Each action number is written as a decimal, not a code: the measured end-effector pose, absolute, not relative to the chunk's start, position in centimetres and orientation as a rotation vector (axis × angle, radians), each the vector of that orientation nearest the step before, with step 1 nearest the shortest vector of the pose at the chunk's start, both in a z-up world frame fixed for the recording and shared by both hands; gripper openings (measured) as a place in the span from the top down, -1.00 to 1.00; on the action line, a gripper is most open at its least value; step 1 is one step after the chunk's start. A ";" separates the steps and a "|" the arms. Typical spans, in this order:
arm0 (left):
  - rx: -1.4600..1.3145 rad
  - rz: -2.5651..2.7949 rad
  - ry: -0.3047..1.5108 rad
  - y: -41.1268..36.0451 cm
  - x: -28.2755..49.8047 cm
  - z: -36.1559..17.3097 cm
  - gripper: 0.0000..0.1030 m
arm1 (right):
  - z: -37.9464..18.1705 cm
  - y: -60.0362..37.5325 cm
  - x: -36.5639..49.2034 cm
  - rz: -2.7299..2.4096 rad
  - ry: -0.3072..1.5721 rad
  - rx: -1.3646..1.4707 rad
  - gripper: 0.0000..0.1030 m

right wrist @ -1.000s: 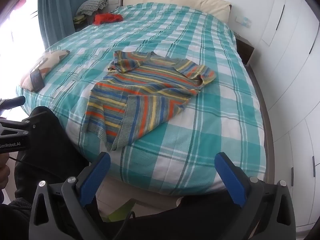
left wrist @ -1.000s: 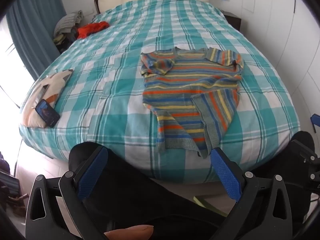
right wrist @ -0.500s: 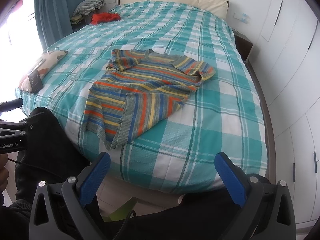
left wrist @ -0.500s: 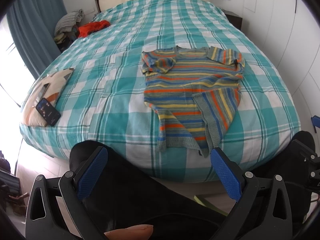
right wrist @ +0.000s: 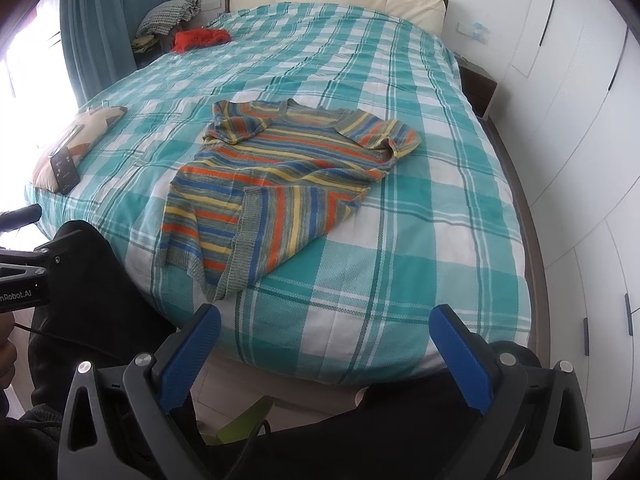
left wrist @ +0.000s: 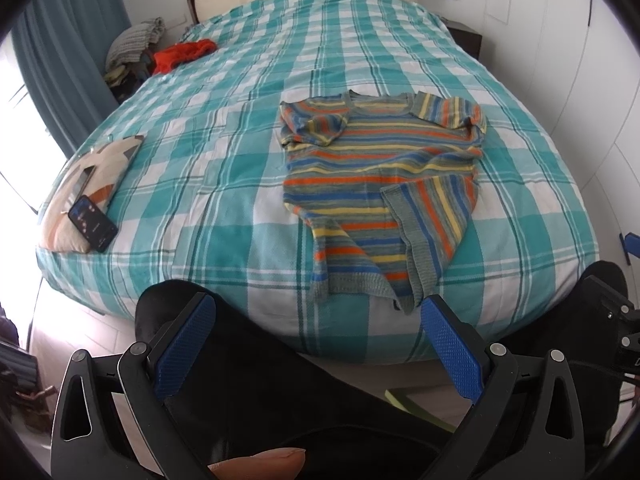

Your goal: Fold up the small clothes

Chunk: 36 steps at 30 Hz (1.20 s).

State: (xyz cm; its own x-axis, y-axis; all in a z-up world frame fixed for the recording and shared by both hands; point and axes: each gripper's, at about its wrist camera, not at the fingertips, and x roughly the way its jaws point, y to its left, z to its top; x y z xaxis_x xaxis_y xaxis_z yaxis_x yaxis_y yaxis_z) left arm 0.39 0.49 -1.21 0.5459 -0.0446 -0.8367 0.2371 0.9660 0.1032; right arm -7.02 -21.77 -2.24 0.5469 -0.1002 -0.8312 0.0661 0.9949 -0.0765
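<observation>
A striped knit top (left wrist: pixel 380 184) in orange, blue, yellow and grey lies flat on the teal checked bed (left wrist: pixel 224 184), collar toward the headboard. Its lower right corner is folded over the front, and the hem reaches the near edge. In the right wrist view the same striped top (right wrist: pixel 280 184) sits left of centre. My left gripper (left wrist: pixel 316 332) hangs open below the bed's near edge, just short of the hem, holding nothing. My right gripper (right wrist: pixel 326 340) is open too, off the near edge and right of the hem.
A phone (left wrist: pixel 93 223) rests on a cushion (left wrist: pixel 92 184) at the bed's left edge. A red garment (left wrist: pixel 182 53) and a pile of clothes (left wrist: pixel 132 42) lie at the far left. White wardrobes (right wrist: pixel 580 120) line the right side. A person's dark-clothed legs (left wrist: pixel 256 380) are below the grippers.
Both views have shifted slightly, with the bed and top sitting a little lower and nearer in frame. The top has not moved, and both grippers stay open.
</observation>
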 end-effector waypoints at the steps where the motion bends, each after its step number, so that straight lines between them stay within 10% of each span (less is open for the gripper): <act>1: 0.215 -0.167 0.977 0.4 0.4 -1.2 -0.99 | -2.3 -21.9 -7.1 -0.104 0.988 -0.037 -0.99; 36: 0.235 -0.157 0.972 -0.1 0.9 -1.2 -1.00 | -3.1 -22.9 -6.5 -0.144 1.005 -0.027 -0.99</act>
